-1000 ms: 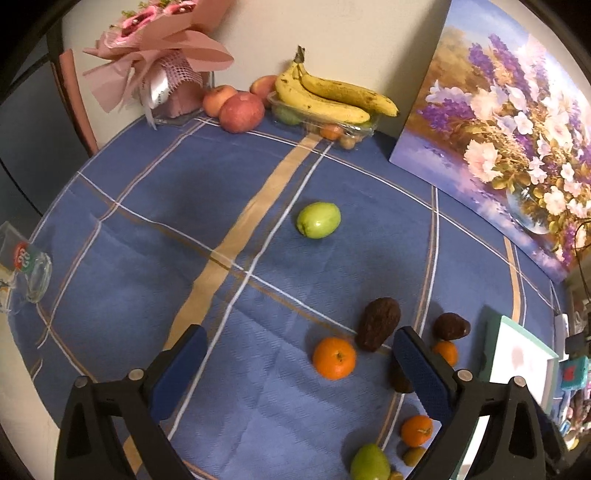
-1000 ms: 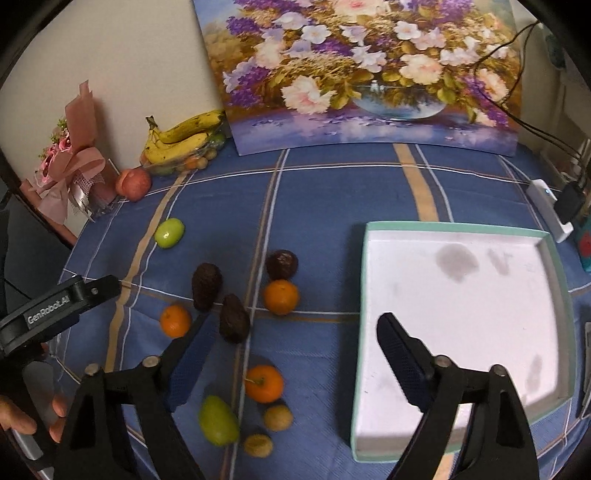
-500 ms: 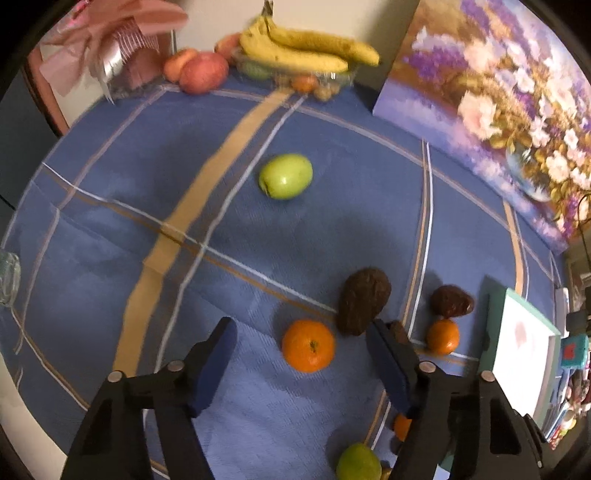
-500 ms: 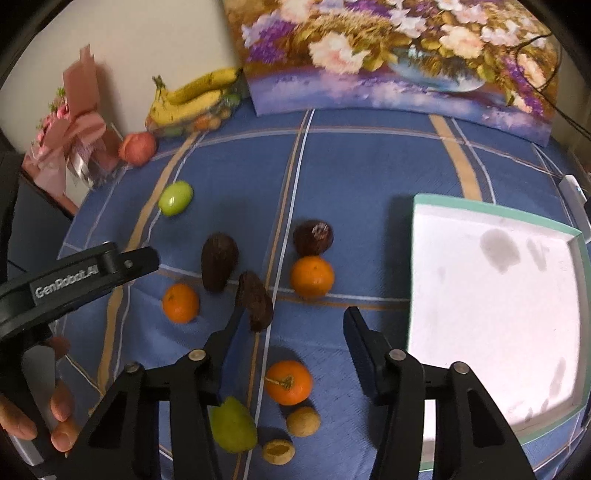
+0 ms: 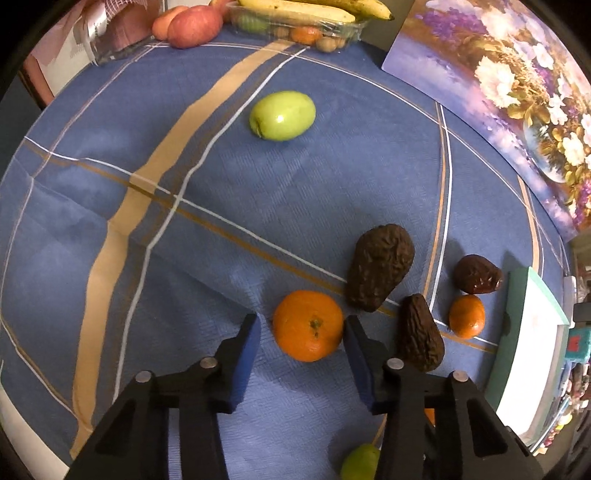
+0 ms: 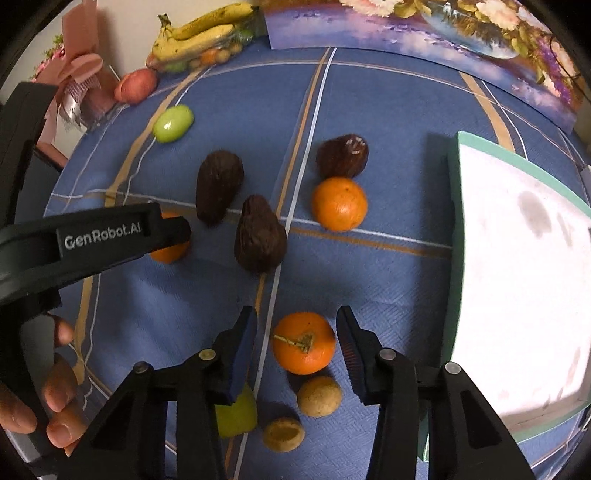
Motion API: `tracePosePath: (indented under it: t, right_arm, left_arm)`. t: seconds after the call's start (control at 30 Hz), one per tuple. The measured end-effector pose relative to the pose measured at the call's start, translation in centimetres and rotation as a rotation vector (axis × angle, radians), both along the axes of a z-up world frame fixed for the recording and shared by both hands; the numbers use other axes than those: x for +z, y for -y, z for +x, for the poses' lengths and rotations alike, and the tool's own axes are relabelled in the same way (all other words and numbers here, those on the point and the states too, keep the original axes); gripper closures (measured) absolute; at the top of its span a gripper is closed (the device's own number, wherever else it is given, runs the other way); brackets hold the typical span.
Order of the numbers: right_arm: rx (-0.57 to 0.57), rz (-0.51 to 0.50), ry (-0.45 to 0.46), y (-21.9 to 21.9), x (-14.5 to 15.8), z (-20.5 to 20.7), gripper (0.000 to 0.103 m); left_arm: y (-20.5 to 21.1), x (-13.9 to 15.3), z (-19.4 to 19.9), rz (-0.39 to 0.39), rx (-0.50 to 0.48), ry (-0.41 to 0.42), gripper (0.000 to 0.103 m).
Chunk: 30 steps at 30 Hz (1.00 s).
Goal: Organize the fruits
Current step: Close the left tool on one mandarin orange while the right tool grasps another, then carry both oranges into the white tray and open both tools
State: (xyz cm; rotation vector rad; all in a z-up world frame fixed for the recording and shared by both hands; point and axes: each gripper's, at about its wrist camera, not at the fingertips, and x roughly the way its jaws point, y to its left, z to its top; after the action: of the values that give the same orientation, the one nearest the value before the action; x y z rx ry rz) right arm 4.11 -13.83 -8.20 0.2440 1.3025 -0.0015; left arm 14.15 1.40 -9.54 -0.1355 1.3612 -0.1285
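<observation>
On the blue checked cloth, my left gripper [image 5: 302,324] straddles an orange [image 5: 308,325]. Its jaws are closing, and a thin gap still shows at the left pad. My right gripper [image 6: 296,315] straddles a stalked orange [image 6: 303,341], also closing, with its pads just clear of the peel. Two dark avocados [image 6: 218,186] [image 6: 260,234], a third orange [image 6: 339,203], a dark wrinkled fruit [image 6: 342,155] and a green fruit [image 5: 282,115] lie loose. The white tray with a teal rim [image 6: 456,221] stands to the right.
A green fruit [image 6: 236,413] and two small tan fruits [image 6: 319,397] lie just below the right gripper. Bananas in a clear box [image 5: 295,14], red apples [image 5: 192,24], a pink bouquet [image 6: 81,85] and a flower painting [image 5: 517,92] line the far edge. A hand [image 6: 55,406] holds the left gripper's handle.
Both grippers have sunk toward the cloth and tipped further down. Each pair of jaws has narrowed from wide open to closely flank an orange.
</observation>
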Motion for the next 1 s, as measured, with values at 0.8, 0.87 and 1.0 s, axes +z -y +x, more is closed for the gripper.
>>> tracePosePath:
  t: [0.8, 0.87, 1.0]
  right_arm:
    - [-0.123, 0.004, 0.125, 4.9, 4.8, -2.3, 0.067]
    - [-0.163, 0.004, 0.127, 6.3, 4.9, -2.2, 0.067]
    - [-0.246, -0.005, 0.124, 9.0, 4.9, -3.1, 0.067]
  left_arm:
    - [2.8, 8.7, -3.1, -0.063, -0.075, 0.183, 0.063]
    - [3.9, 8.7, -3.3, -0.065, -0.094, 0.185, 0.063]
    - [5.8, 8.6, -4.1, -0.074, -0.136, 0.183, 0.063]
